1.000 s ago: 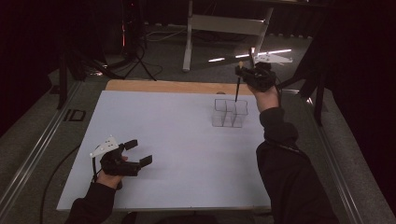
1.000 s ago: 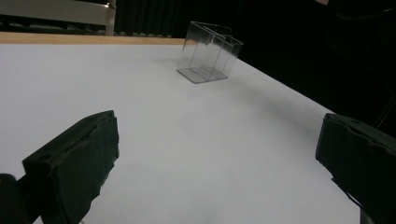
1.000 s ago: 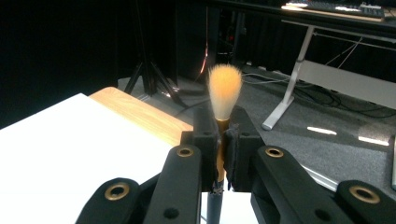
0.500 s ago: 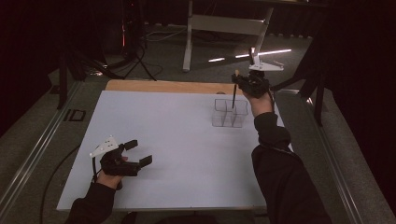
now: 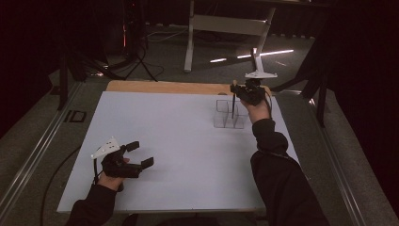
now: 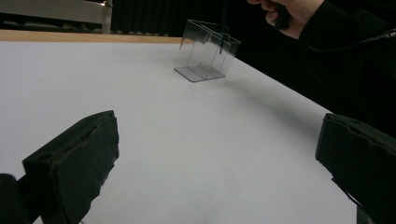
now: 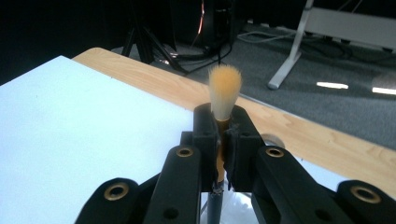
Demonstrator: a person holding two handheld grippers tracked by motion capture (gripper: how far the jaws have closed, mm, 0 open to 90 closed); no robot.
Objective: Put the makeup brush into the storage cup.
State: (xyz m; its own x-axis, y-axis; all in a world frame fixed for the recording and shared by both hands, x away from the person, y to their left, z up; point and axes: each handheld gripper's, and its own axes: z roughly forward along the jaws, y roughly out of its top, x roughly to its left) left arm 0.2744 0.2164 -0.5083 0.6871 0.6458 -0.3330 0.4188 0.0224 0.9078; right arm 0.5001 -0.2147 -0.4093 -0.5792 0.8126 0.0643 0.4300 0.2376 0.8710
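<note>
While the left tongs gape empty at lower left, the right tongs clamp a brush, tan bristles up, its dark handle seemingly inside the clear box.

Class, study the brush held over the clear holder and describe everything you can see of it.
The brush has a soft tuft of pale orange bristles, a yellowish collar beneath it and a thin dark handle. It stands upright, bristles up. The right gripper is shut on it just below the tuft. In the high view the handle hangs down into the clear plastic holder near the table's far right; whether its tip touches the bottom cannot be told.
</note>
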